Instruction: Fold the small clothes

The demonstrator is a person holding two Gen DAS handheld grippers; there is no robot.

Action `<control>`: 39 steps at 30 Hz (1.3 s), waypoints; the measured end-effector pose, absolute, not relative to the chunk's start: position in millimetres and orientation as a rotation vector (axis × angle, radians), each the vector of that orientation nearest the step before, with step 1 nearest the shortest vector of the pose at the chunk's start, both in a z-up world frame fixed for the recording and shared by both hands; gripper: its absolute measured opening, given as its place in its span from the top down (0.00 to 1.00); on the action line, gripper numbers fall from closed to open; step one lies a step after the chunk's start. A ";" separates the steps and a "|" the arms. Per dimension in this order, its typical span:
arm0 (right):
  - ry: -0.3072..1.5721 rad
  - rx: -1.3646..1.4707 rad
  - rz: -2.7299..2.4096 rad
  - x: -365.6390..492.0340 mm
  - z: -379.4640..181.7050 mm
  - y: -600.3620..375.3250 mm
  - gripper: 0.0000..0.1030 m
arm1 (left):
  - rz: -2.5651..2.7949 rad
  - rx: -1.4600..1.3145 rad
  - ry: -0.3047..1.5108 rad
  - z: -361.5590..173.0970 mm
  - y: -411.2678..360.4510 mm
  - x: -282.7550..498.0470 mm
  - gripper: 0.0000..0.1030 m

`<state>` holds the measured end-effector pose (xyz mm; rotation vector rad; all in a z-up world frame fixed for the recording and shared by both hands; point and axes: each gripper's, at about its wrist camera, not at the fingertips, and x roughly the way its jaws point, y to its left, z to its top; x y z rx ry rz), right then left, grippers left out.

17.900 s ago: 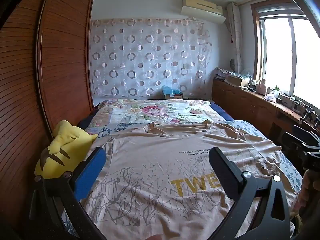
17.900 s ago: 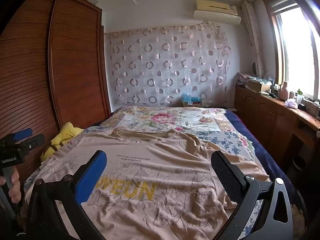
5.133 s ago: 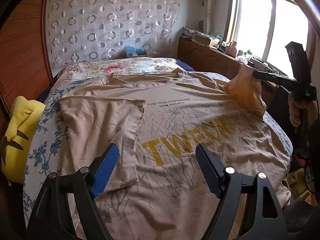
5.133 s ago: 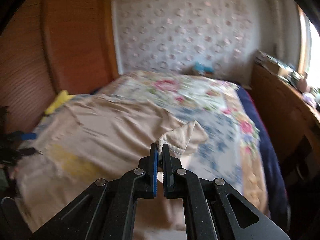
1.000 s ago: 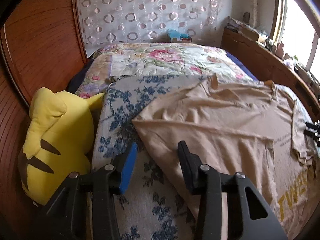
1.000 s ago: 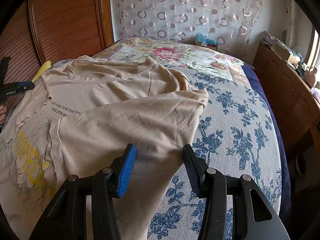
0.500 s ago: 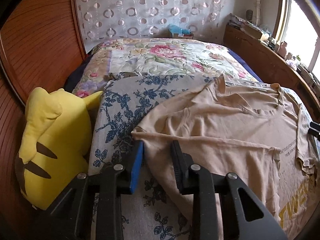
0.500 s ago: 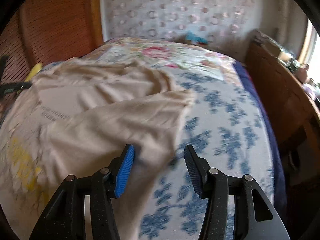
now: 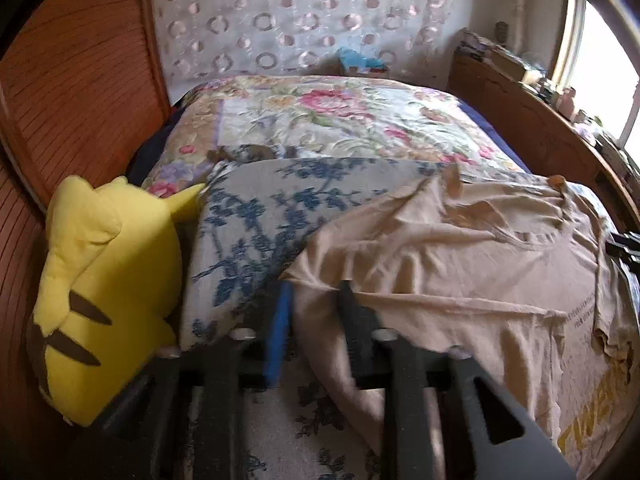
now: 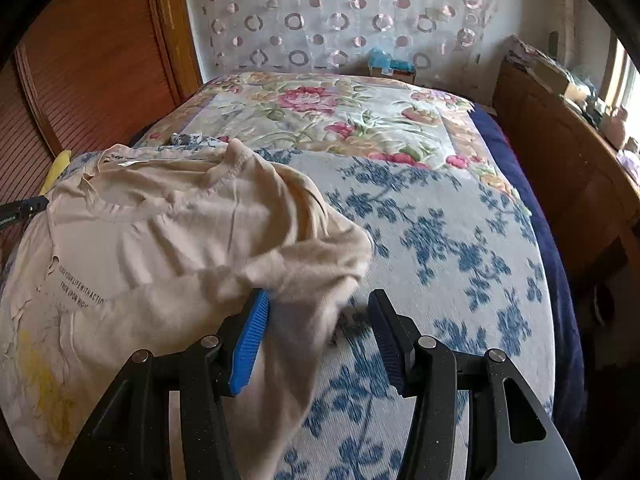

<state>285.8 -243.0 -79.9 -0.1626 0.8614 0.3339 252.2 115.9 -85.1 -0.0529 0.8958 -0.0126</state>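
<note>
A beige T-shirt [image 9: 460, 264] with yellow lettering lies on the bed, both sides folded inward. In the left wrist view my left gripper [image 9: 314, 292] straddles the shirt's left shoulder corner; its jaws stand a narrow gap apart with cloth between them. In the right wrist view the T-shirt [image 10: 160, 240] lies at left, and my right gripper [image 10: 320, 300] is open around its right shoulder fold, the blue pad [image 10: 250, 340] against the cloth. The other gripper's tip shows at each frame's edge.
The bed has a blue-flowered sheet [image 10: 440, 248] and a floral quilt [image 9: 340, 120] farther back. A yellow plush toy [image 9: 104, 280] lies at the bed's left edge by a wooden wardrobe [image 9: 60, 100]. A wooden counter [image 10: 568, 168] with clutter runs along the right.
My left gripper's jaws have narrowed around the shirt's left shoulder corner. My right gripper has moved forward onto the right shoulder fold, staying open.
</note>
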 end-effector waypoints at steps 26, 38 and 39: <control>0.601 -0.053 0.529 109.5 -51.9 -320.3 0.93 | -0.129 -0.115 0.561 -9.1 80.7 41.3 0.93; 0.562 -0.079 0.536 59.4 -35.8 -326.2 0.93 | -0.134 -0.054 0.522 14.5 75.6 -20.5 0.93; 0.551 -0.074 0.537 55.3 -35.0 -328.5 0.93 | -0.136 -0.038 0.532 14.7 72.5 -24.3 0.93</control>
